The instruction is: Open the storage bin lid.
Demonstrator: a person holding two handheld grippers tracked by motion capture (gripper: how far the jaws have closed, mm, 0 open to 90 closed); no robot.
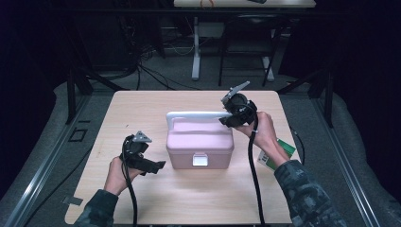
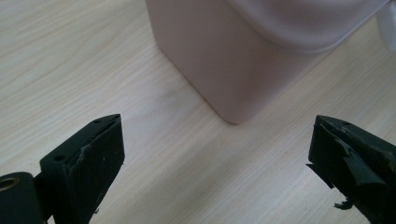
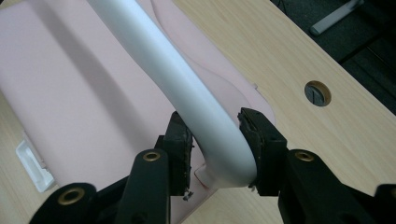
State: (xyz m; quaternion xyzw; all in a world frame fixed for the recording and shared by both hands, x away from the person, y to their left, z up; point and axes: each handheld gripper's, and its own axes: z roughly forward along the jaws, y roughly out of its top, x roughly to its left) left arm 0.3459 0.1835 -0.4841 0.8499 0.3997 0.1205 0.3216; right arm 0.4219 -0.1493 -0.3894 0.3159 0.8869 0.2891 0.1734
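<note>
High view: the pink box [image 1: 200, 142] sits at the centre of the tabletop [image 1: 142, 109], white latch [image 1: 200, 161] facing the near edge. The right gripper [image 3: 214, 140] clamps the right end of the box's raised white handle [image 3: 187, 88]. The left gripper [image 2: 215, 154] stands wide open, holding nothing, just beside the box's left wall.
</note>
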